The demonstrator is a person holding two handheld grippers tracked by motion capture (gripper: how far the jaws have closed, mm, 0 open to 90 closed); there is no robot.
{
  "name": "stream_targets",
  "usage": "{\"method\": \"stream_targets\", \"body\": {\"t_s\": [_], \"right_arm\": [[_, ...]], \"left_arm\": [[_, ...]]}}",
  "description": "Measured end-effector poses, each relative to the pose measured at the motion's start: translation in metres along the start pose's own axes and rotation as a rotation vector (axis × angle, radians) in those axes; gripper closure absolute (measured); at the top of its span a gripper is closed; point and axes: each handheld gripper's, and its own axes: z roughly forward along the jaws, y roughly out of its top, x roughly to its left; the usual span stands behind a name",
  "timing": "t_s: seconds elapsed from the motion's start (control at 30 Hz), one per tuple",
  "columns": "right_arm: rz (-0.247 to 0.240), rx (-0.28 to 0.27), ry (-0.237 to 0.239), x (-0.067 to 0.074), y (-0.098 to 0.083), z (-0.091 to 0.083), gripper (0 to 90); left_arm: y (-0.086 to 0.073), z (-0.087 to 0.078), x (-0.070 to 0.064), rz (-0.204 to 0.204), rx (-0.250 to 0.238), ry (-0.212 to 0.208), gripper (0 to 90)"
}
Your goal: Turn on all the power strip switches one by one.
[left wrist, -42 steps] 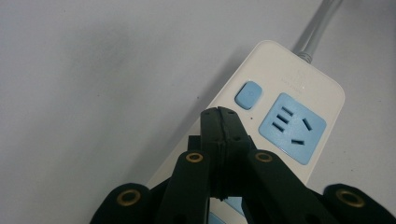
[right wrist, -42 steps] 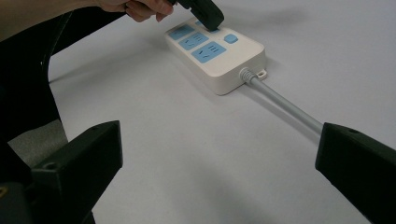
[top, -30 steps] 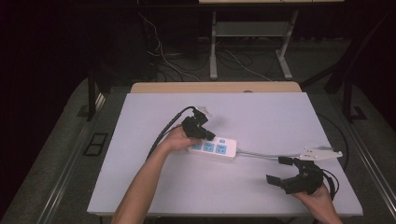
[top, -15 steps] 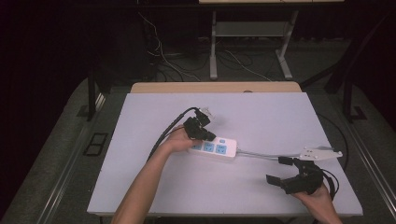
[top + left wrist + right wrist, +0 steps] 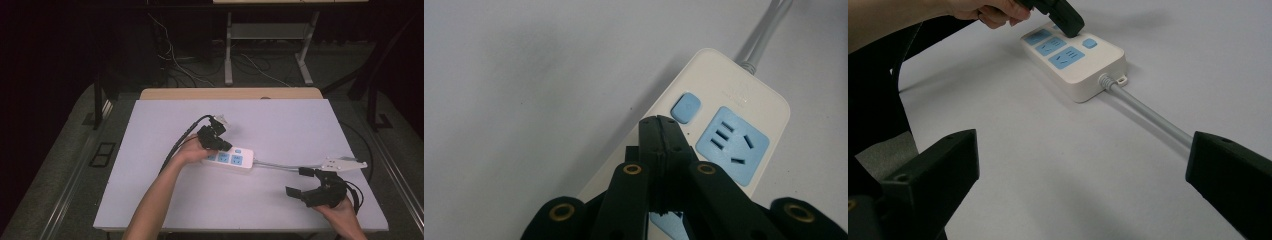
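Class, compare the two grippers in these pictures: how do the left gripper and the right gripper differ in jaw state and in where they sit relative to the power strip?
The left gripper has its jaws pressed shut; the right gripper holds its jaws wide apart. The left gripper points down over the power strip, tips near its blue button; the right gripper sits apart, near the grey cable. Both are black, hand-held, and grip nothing.

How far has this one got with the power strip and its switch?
Done: the left gripper, jaws shut, is down over the power strip, its tip just short of the blue switch. In hand: lining up on that switch; contact can't be confirmed. The right gripper waits open near the grey cable, gripping nothing. Left: press the switch and withdraw.
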Motion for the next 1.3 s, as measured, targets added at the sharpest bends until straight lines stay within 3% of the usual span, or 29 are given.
{"method": "stream_targets", "body": {"t_s": [0.27, 0.53, 0.87, 1.3], "right_arm": [[0.002, 0.001, -0.004, -0.001, 0.0, 0.0, 0.5], [0.002, 0.001, -0.003, -0.001, 0.0, 0.0, 0.5], [0.002, 0.001, -0.001, -0.001, 0.0, 0.0, 0.5], [0.003, -0.001, 0.0, -0.001, 0.0, 0.0, 0.5]], "left_arm": [[0.002, -0.007, -0.003, 0.029, -0.017, 0.001, 89.3], [0.009, -0.008, -0.012, 0.045, -0.028, -0.037, 89.3], [0.02, -0.002, -0.021, 0.078, -0.012, -0.054, 89.3], [0.02, 0.008, -0.021, 0.084, 0.008, -0.05, 89.3]]}}
